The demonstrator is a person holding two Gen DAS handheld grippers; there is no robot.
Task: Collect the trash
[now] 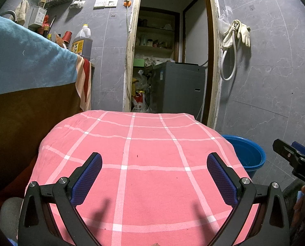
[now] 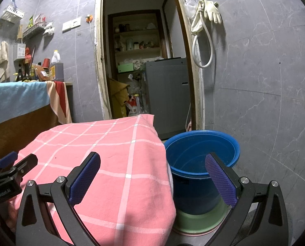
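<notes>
Left gripper (image 1: 154,174) and right gripper (image 2: 152,176), jaws wide, empty, lower frame over pink checked cloth (image 1: 148,147); blue bucket (image 2: 201,155) right: locate trash first.

Blue bucket (image 1: 248,153) half behind cloth (image 1: 132,164)

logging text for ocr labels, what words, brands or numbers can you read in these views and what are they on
"GenRobot.AI" on the body of the left hand-held gripper, seen from the right wrist view.
"DAS", cut off at the frame edge, on the right hand-held gripper, seen from the left wrist view.
Chinese characters on the red and white bag in the doorway: too blurred to read.
Yellow label on the oil jug: too small to read.
</notes>
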